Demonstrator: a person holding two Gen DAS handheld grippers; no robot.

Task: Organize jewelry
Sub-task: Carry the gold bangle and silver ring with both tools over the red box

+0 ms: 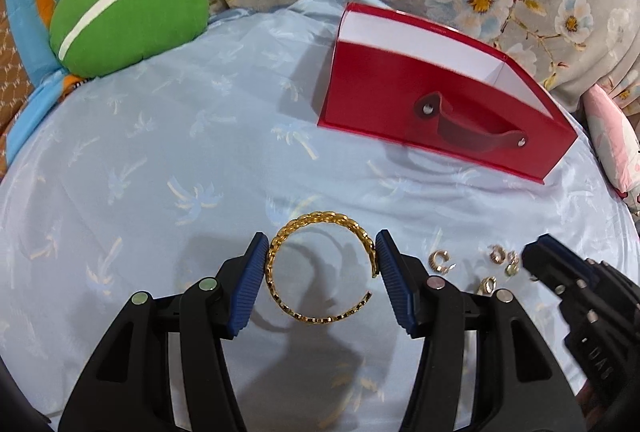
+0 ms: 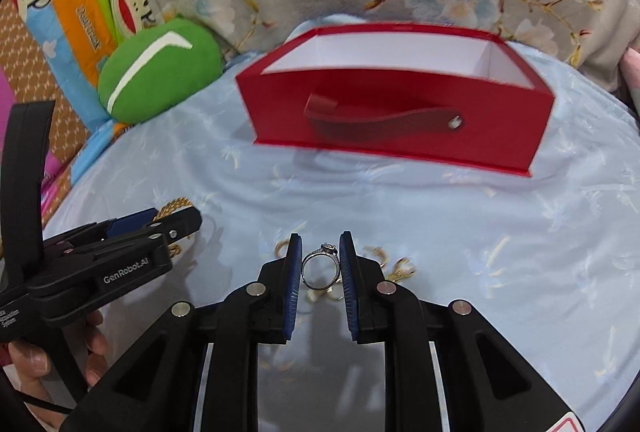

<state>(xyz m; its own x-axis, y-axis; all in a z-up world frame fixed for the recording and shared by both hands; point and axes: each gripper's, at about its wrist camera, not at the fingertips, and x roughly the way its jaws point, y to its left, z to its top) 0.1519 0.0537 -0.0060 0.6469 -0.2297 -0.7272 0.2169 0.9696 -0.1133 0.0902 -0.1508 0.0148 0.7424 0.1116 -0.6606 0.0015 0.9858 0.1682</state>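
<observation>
**Left wrist view: bracelet pinched, ring in the other one**

Left wrist cam has the left gripper [image 1: 322,264] squeezing a gold chain bracelet [image 1: 320,268] from both sides, pads touching it, held above the pale blue sheet [image 1: 160,151]. A few small gold earrings [image 1: 442,261] lie just right of it on the sheet, near the right gripper [image 2: 320,264]. That one is clamped on a silver ring [image 2: 321,269], stone on top. Further back sits the open red box [image 2: 396,99] with a strap handle, white inside. Green plush cushion [image 1: 128,15] off to the left.
</observation>
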